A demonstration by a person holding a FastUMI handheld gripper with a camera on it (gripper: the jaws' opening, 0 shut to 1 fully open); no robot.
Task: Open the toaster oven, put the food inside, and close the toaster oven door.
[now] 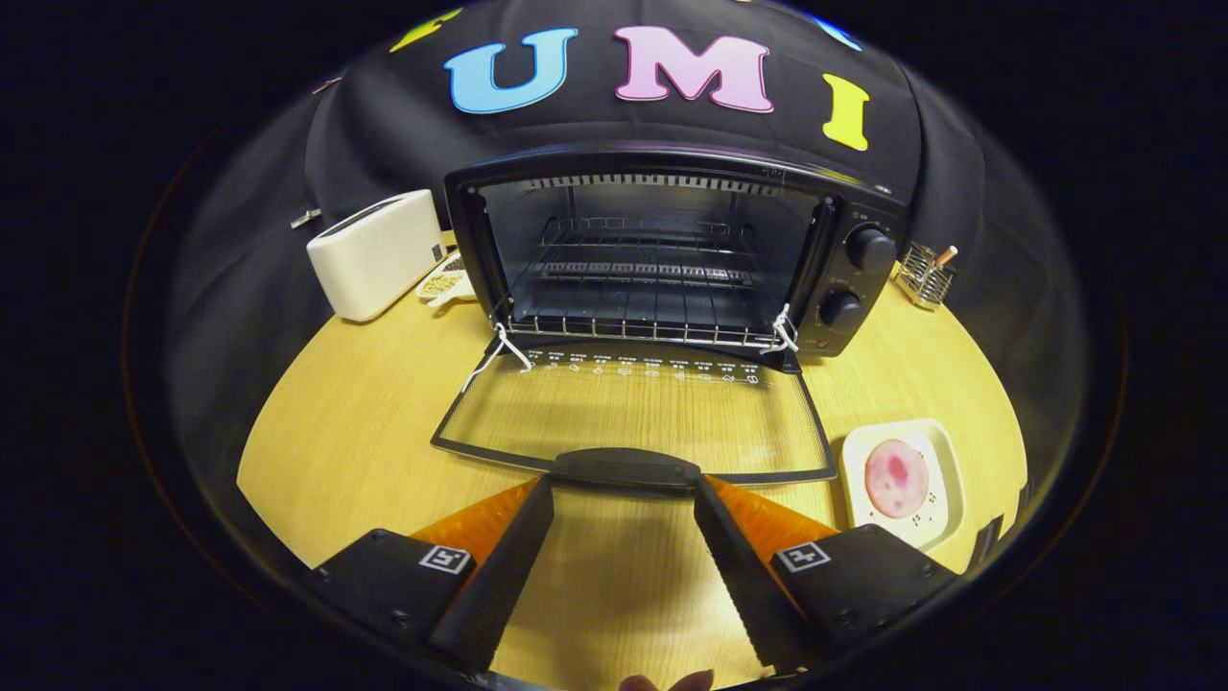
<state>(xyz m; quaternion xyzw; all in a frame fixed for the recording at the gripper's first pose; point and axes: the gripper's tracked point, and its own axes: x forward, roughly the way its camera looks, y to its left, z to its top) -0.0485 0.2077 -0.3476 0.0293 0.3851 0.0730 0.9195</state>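
Door (633, 417) down flat on the wooden table (336, 422), toaster oven (672, 245) gaping, wire rack (643, 271) bare inside. Opening step looks done. Gripper (624, 489) spread wide, fingertips flanking the door handle (625, 468), clamped on nothing. Food (896, 477), a pink round slice, sitting on a small white plate (945, 451) just right of the door's front corner. Next up, likely: swing right, straddle that thin slice and pinch, tricky with something so flat. White toaster (376, 251) idle beside the oven.

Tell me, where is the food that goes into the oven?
The pink slice lies on a small plate on the table, just right of the open oven door and beyond the open gripper.
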